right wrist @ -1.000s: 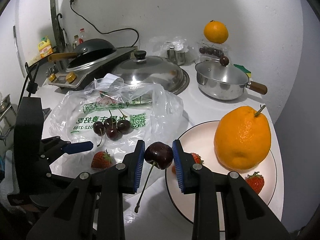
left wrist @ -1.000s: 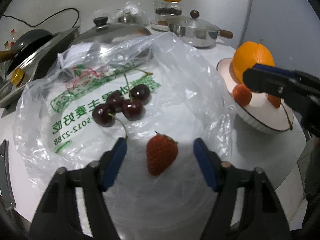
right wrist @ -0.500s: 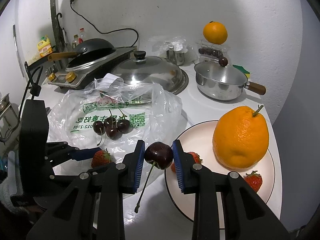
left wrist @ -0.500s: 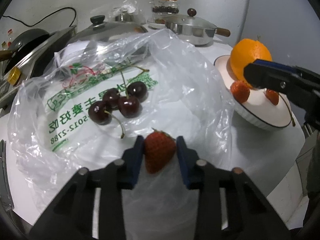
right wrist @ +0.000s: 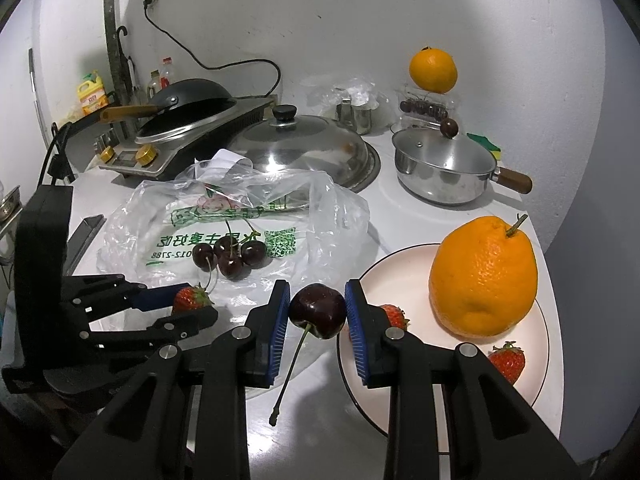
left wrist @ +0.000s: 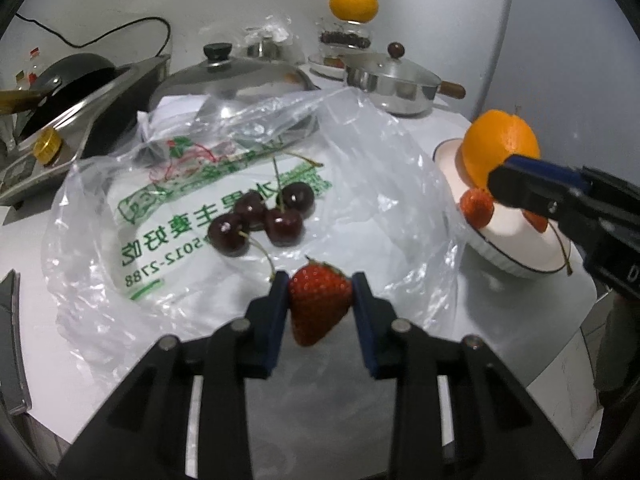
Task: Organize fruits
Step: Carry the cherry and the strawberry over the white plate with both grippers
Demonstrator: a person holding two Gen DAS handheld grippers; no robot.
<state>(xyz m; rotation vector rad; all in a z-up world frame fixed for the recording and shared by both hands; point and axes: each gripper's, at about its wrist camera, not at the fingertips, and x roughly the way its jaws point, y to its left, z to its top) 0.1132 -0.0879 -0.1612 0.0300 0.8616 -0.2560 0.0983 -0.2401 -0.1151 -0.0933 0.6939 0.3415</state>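
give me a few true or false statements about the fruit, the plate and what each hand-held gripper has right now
1. The left hand-held gripper is shut on a strawberry. True.
2. The right hand-held gripper holds an orange. False: it is shut on a single cherry whose stem hangs down.
3. The big orange sits on the plate. True.
4. The plate holds no strawberries. False: two strawberries lie on it beside the orange.
5. Four cherries lie on the plastic bag. True.
6. The saucepan at the back has no lid. False: a lid with a dark knob covers it.
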